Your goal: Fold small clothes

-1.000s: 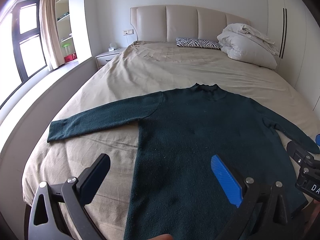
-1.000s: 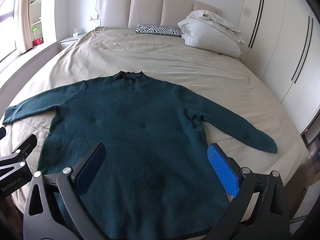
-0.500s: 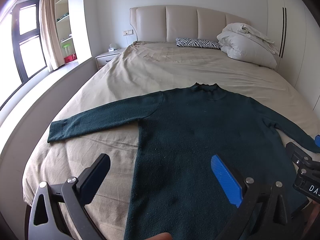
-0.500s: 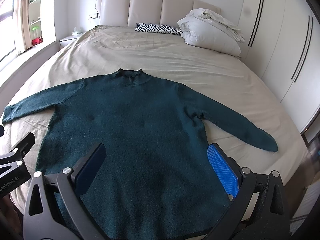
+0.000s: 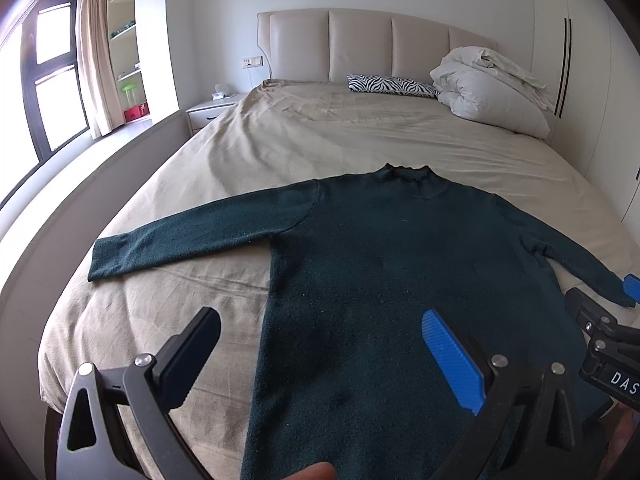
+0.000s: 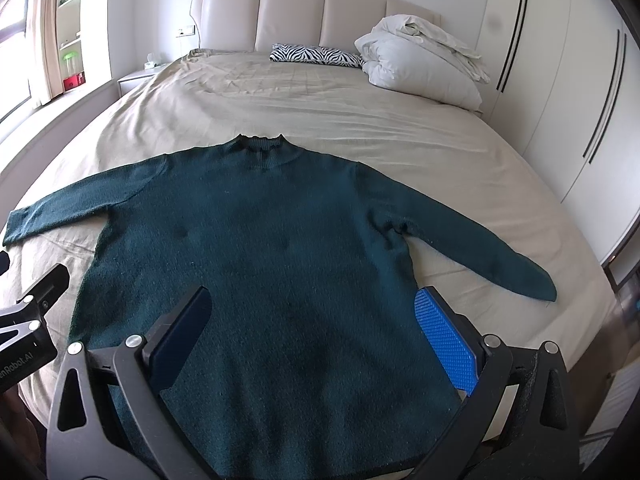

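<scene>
Very little has changed over the last second: the dark green sweater [image 6: 256, 256] lies exactly where it did, flat and face-up on the near half of the bed [image 6: 320, 104], collar toward the headboard [image 6: 312, 12], both sleeves spread out to the sides, and the two views have only drifted a touch. For the task that suggests folding has not begun; the spreading looks finished and the first fold is still to come, probably a sleeve brought in across the body. The left gripper [image 5: 320, 356] hovers above the hem on the sweater's left side with its jaws wide apart and nothing between them, and the right gripper [image 6: 312, 332] hangs over the lower middle of the body, equally wide and empty. Each tool shows at the edge of the other's view, so they sit near each other, side by side at the foot of the bed. Farther up, well apart from the sweater, a zebra-print pillow [image 6: 316, 55] rests against the headboard with a rumpled white duvet [image 6: 420, 68] beside it, and a nightstand [image 5: 212, 110] stands off the bed's left side. Nothing lies on or around the sweater to block a fold. The hem nearest the cameras is partly hidden by the gripper frames, so whether it lies flat at the bed's edge is hard to say.
</scene>
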### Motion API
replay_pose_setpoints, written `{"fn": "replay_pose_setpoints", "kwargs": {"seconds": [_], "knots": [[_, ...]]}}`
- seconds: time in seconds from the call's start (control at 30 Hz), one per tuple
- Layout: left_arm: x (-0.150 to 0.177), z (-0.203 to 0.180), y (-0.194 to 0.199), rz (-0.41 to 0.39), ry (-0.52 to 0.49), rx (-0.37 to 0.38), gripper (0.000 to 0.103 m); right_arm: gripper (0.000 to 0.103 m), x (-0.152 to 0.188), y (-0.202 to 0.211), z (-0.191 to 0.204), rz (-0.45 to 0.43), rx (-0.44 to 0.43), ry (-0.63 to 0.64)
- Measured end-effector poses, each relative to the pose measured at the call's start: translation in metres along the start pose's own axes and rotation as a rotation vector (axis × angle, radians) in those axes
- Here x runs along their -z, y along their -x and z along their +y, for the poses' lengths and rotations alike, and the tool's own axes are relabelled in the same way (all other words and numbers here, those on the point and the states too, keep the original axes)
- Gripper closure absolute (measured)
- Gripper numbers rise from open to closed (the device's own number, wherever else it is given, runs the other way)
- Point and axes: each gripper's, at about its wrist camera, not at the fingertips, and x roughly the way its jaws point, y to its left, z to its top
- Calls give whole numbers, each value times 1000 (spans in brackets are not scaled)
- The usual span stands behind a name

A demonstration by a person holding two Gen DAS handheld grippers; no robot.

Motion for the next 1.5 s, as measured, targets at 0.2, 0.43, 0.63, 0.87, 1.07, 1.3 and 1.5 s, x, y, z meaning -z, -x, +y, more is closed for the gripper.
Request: {"fn": "replay_pose_setpoints", "kwargs": {"seconds": [0.2, 0.43, 0.63, 0.87, 1.07, 1.3, 1.5], "knots": [[2, 0, -1, 1, -2, 1, 0, 0, 3, -4, 0, 8, -1, -1], [7, 1, -4, 6, 0, 3, 0, 0, 3, -7, 0, 15, -2, -2], [9, 0, -5, 5, 2, 1, 0, 0, 2, -10, 0, 21, -3, -2], [11, -1, -7, 1, -16, -5, 0, 0, 2, -12, 0, 25, -5, -2], [12, -6, -8, -14, -30, -2, 0, 0, 2, -15, 0, 30, -6, -3], [12, -11, -13, -5, -35, -11, 0, 0, 2, -22, -1, 39, -7, -7], [12, -10, -21, 15, -28, 9, 0, 0, 2, -28, -6, 44, -11, -19]]}}
